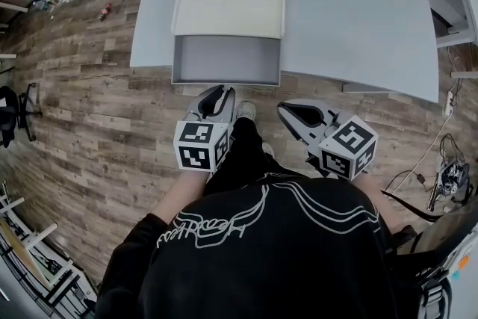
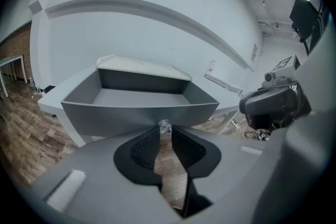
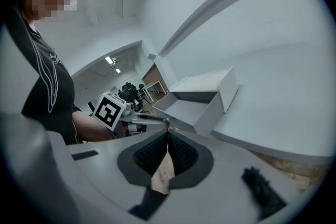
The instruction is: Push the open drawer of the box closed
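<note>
A white box sits on the pale table, and its grey drawer is pulled out past the table's near edge. The drawer looks empty inside. My left gripper is right at the middle of the drawer front. In the left gripper view its jaws stand nearly together, with a small clear knob pinched between their tips. My right gripper hangs shut and empty to the right, below the table edge and apart from the drawer.
Wood-plank floor lies under the drawer and both grippers. The person's shoe is just below the drawer front. A white cabinet stands at the table's right, with cables on the floor below it. A dark chair is far left.
</note>
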The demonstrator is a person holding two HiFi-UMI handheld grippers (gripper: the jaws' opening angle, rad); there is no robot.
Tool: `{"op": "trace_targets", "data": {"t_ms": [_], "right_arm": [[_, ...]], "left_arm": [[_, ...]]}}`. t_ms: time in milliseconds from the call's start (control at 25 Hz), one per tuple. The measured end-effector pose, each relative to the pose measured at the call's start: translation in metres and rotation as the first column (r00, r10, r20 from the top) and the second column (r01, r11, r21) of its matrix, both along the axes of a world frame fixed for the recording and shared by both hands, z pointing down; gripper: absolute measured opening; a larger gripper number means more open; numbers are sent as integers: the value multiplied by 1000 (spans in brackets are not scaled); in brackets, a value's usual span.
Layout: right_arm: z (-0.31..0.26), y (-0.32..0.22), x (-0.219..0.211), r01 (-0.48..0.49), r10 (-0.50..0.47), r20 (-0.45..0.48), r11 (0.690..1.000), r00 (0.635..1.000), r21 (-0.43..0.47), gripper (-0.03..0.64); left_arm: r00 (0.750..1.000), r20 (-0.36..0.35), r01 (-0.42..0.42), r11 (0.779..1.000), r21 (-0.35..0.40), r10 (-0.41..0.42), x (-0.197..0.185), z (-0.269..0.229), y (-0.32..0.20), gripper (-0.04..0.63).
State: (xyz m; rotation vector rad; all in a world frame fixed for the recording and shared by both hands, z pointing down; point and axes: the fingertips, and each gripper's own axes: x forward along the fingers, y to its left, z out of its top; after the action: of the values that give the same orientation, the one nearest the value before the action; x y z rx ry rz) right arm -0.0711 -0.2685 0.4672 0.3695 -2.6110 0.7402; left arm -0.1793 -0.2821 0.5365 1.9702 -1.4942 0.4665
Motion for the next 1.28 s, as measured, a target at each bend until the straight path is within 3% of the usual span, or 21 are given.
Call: {"op": "trace_targets", "data": {"t_ms": [640,1280], "right_arm": [[1,-18,-4,-4,4,6,1000,1000,-5,9],[8,-62,-11,-77,78,11,996,997,-41,9]], "left_arm": [[1000,-18,11,1000,-21,-11,-6,-3,-21,75],[999,-25,-42,998,-35,42,-15,-2,-74,75]]}}
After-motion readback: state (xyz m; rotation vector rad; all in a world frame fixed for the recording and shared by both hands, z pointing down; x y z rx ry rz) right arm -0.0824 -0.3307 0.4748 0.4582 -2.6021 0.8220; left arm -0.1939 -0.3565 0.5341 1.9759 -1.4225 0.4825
